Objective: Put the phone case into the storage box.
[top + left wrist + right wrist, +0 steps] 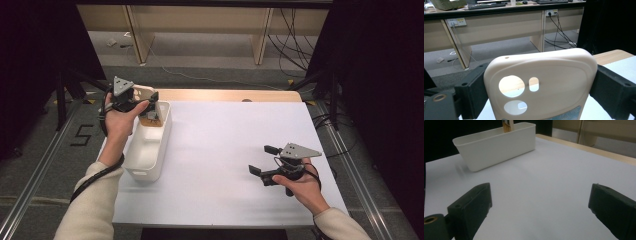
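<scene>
Holding a cream phone case (541, 85) between its two black jaws, your left tool (142, 100) sits over the far end of the white bin (161, 150) at the left edge of the surface (225, 165). In the left gripper view the case stands upright between the jaws, its two side edges pressed against the pads, so the jaws stand wide but are clamped on it. In the high view the case (144, 91) pokes out from under the grey three-cornered plate, just above the far rim of the bin. The case is smooth and matt, pale beige, with rounded corners, a raised oval border on its face, two round cut-outs and one small oblong cut-out at its left, and a tiny hole near the top edge; a patch of blue-green pattern shows at its lower edge. Something brown and dark (151, 118) lies inside the bin beneath it, too small to tell what. Your right tool (262, 160) rests low over the bare white surface, well apart from the bin, with its jaws spread wide and nothing between them. No writing can be read on the case; on the floor left of the surface a dark mark (82, 134) reads like the figure 5.
</scene>
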`<state>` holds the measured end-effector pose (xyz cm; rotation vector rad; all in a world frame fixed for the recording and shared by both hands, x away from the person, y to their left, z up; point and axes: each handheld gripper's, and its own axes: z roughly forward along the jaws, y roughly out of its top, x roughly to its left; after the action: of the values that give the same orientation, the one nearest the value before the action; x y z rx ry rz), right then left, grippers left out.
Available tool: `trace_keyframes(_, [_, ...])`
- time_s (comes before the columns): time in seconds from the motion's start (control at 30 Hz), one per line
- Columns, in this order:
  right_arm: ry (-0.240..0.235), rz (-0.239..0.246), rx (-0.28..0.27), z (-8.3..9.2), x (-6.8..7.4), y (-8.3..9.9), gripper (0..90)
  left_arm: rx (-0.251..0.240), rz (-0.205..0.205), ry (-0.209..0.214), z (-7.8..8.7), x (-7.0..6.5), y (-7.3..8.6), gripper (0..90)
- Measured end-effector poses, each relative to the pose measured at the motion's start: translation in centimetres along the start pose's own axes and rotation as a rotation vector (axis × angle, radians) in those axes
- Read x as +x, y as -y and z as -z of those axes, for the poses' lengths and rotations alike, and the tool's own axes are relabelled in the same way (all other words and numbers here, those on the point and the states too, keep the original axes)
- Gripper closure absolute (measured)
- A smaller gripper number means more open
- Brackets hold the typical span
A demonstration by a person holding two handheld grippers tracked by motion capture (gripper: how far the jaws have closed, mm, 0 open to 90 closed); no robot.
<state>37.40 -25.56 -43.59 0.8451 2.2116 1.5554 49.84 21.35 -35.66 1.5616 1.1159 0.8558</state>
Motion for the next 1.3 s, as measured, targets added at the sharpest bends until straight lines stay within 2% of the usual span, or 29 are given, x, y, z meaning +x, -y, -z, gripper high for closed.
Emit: trace_keyframes(1.3, [-0.002,0.001,0.004,0.0,0.0,0.0,6.0,0.038,0.003,-0.006,-2.0,0.2,0.4,9.9])
